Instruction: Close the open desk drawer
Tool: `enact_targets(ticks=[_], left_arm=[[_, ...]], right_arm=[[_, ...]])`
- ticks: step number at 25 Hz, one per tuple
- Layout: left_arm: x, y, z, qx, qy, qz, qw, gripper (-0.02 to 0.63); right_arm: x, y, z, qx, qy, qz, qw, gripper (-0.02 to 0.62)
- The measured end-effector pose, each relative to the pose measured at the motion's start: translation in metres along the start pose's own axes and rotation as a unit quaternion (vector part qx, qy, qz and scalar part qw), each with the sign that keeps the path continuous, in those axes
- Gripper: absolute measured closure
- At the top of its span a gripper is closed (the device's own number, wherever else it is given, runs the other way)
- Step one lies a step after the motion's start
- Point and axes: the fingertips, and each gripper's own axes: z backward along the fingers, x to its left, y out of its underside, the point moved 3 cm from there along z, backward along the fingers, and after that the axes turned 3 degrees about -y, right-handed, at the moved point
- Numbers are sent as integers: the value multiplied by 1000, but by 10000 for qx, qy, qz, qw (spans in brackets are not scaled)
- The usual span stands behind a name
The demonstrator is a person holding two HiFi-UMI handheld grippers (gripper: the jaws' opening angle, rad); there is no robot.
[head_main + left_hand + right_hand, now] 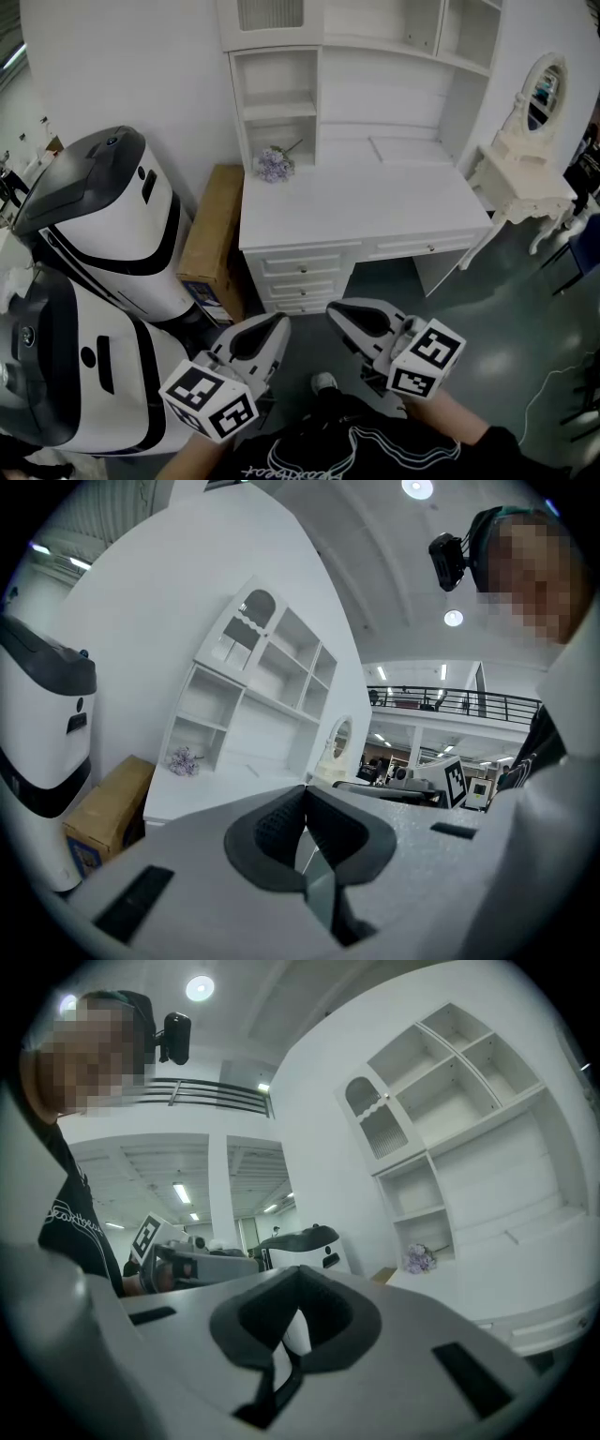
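Observation:
The white desk (375, 202) stands ahead against the wall, with a stack of three small drawers (302, 267) on its left side and a wide drawer (427, 247) to their right. From here I cannot tell which drawer stands out from the front. Both grippers hang low and close to the person's body, well short of the desk. The left gripper (272, 330) is shut with nothing in it, its pads meeting in the left gripper view (305, 794). The right gripper (339, 314) is likewise shut and empty (298, 1274). The desk also shows in both gripper views (202, 794) (525, 1288).
Two large white-and-black machines (103, 216) (66, 375) stand at the left, and a cardboard box (211, 234) is wedged between them and the desk. A shelf hutch (281, 94) and purple flowers (274, 165) sit on the desk. A white dressing table with an oval mirror (525, 173) stands at the right.

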Motion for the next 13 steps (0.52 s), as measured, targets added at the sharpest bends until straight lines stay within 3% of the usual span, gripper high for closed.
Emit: enact_targets(ticks=[13], left_arm=[[11, 5, -7, 80, -46, 43, 9999, 601]], right_arm=[[-9, 9, -8, 94, 38, -74, 9999, 589]])
